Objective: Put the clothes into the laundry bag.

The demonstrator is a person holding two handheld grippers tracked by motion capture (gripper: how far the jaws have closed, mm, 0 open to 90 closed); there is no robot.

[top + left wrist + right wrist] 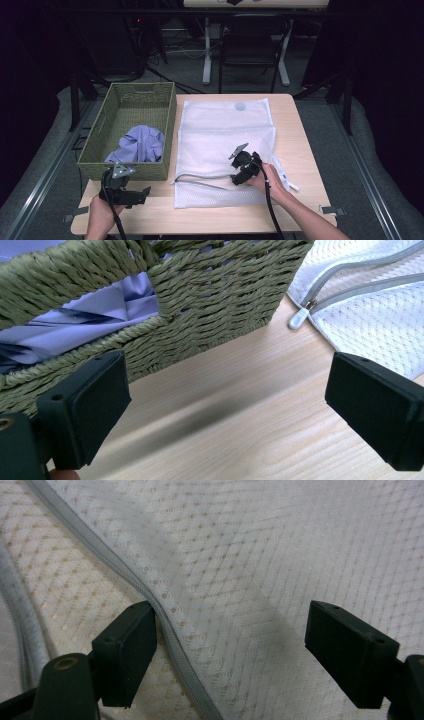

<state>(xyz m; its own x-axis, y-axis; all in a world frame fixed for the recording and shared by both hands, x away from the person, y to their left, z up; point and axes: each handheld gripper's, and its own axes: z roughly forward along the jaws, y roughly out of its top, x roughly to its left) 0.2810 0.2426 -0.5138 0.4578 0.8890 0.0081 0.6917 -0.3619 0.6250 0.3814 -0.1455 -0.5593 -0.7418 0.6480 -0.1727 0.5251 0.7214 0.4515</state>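
On the left I've got the woven basket [131, 131], olive-green twisted fibre, rectangular, sitting at the table's [295, 130] left edge with a crumpled lavender cloth [140, 144] inside; the smooth fabric shows through the handle slot in the left gripper view. My left hand-held gripper [142, 194] hangs just in front of the basket's near wall, jaws spread wide, nothing between them, over pale wood grain. Moving right, a white mesh laundry bag [225, 145] lies flat, honeycomb-textured, its grey zipper [200, 178] curving along the unzipped mouth, with a small white zipper pull [299, 318] near the basket's corner. My right hand-held gripper [239, 170] rests on the mesh, jaws parted, one pad touching the zipper tape, gripping nothing.
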